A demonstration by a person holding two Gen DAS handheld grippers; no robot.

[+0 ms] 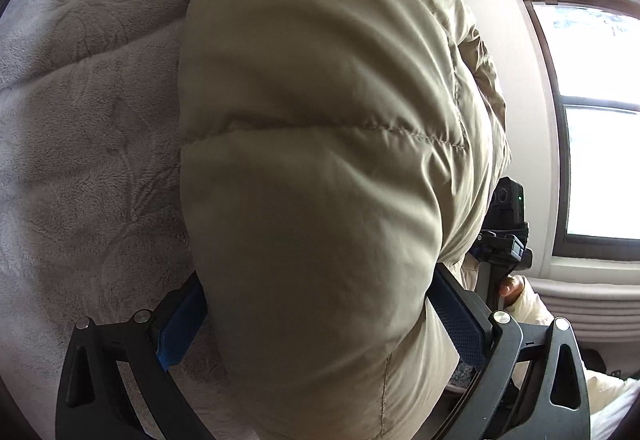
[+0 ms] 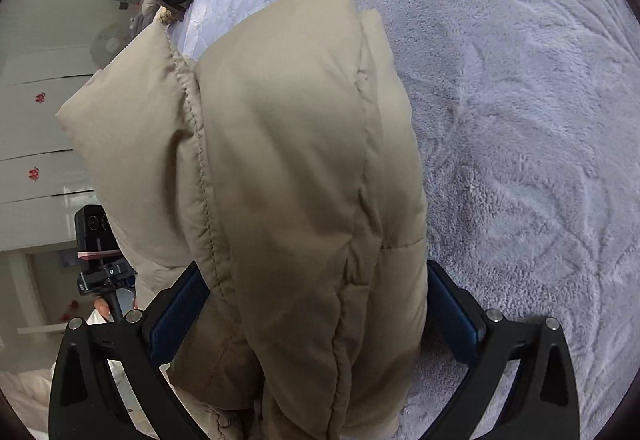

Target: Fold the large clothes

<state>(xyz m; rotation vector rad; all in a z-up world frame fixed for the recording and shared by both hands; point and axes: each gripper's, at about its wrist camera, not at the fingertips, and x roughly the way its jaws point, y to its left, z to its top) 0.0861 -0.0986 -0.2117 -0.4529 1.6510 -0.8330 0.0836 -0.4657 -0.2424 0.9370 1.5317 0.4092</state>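
Fingers of the left gripper (image 1: 316, 324) and right gripper (image 2: 312, 320) each pinch the puffy beige quilted jacket (image 1: 320, 120) bulging between them, apparently lifting it above the grey plush blanket (image 2: 520, 120) for folding.

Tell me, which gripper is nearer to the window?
Left. The left gripper, shut on the beige puffer jacket, has the window close on its right; the right gripper faces the grey blanket, no window visible.
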